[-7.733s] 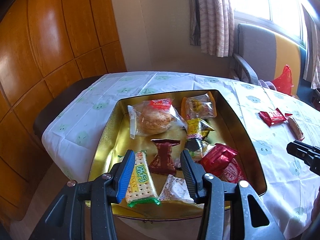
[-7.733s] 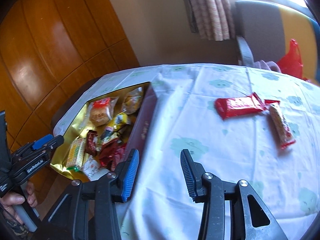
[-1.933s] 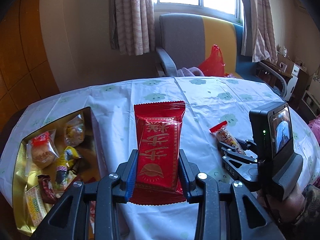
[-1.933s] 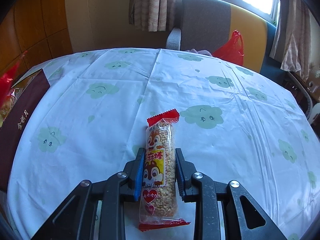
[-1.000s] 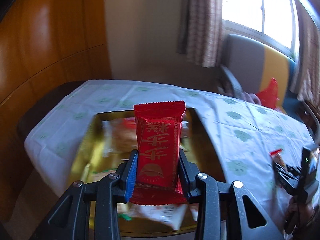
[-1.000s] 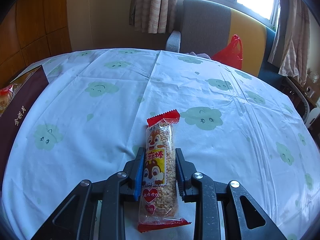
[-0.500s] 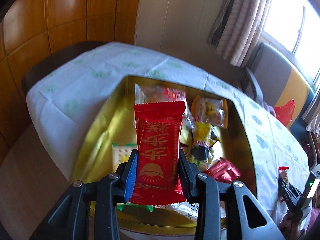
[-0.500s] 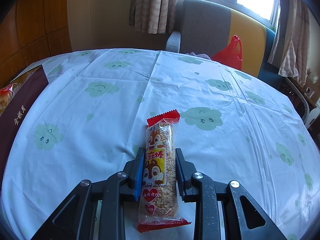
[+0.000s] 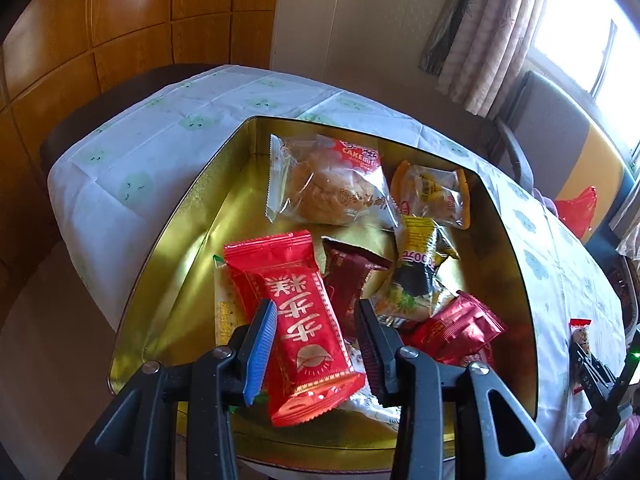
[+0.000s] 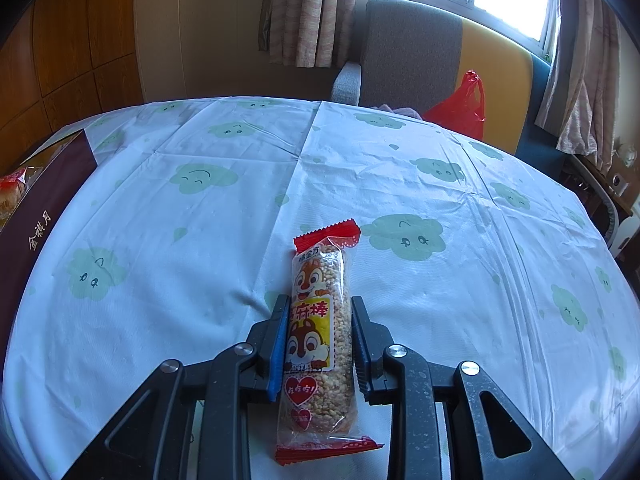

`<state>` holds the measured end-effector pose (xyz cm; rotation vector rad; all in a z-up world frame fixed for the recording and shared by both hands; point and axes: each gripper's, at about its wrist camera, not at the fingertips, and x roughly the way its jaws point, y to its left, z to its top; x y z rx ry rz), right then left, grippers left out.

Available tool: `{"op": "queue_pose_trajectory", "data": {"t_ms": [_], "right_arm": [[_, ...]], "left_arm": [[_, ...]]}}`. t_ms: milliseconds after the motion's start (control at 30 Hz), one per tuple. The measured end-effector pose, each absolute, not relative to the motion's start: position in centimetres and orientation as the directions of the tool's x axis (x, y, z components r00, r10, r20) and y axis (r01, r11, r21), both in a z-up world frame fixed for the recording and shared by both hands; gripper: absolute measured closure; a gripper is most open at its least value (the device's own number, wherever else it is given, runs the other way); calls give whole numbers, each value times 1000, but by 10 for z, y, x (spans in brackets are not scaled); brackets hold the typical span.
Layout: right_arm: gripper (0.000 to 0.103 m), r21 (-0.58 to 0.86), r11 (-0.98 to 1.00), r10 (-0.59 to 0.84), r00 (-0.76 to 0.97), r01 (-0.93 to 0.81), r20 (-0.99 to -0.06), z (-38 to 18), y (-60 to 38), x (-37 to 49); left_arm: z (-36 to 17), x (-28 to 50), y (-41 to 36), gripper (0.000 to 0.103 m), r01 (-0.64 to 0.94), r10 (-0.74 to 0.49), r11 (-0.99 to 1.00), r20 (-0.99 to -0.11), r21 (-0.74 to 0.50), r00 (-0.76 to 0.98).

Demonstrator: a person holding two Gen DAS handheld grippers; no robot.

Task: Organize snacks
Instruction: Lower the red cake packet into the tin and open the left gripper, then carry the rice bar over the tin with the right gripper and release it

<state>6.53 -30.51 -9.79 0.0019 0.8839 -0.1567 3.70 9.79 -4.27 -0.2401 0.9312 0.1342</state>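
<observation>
Your left claw (image 9: 316, 334) has just been opening; the red packet (image 9: 300, 312) tilts loose between its jaws over the tin (image 9: 176, 264). Your right claw (image 10: 318, 330) pinches the cereal bar (image 10: 320, 320) mid-length on the bench (image 10: 460, 300) (light, crushable: grip gently).

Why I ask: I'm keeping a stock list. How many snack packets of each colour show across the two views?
Red: 3 (bright red packet, dark red packet, shiny red packet)
Yellow or orange: 2 (yellow packet, orange packet)
Clear: 2 (cake packet, squirrel rice bar)
Pale, partly hidden: at least 2 (cracker packet, white packet)
Total: at least 9
</observation>
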Motion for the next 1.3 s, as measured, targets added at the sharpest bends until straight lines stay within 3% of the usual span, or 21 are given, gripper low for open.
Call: {"op": "queue_pose_trajectory", "data": {"t_ms": [467,1300], "right_arm": [[74,-65,988,-137,623,137,-770,-98,-305,65],[75,-52,991,-118,602,125,-790,-93,-304,64]], "left_arm": [[-40,31,90,62,-243,133,970,-800,-16,586],[-28,20,95,62,-233,157,972,-770,10,619]]}}
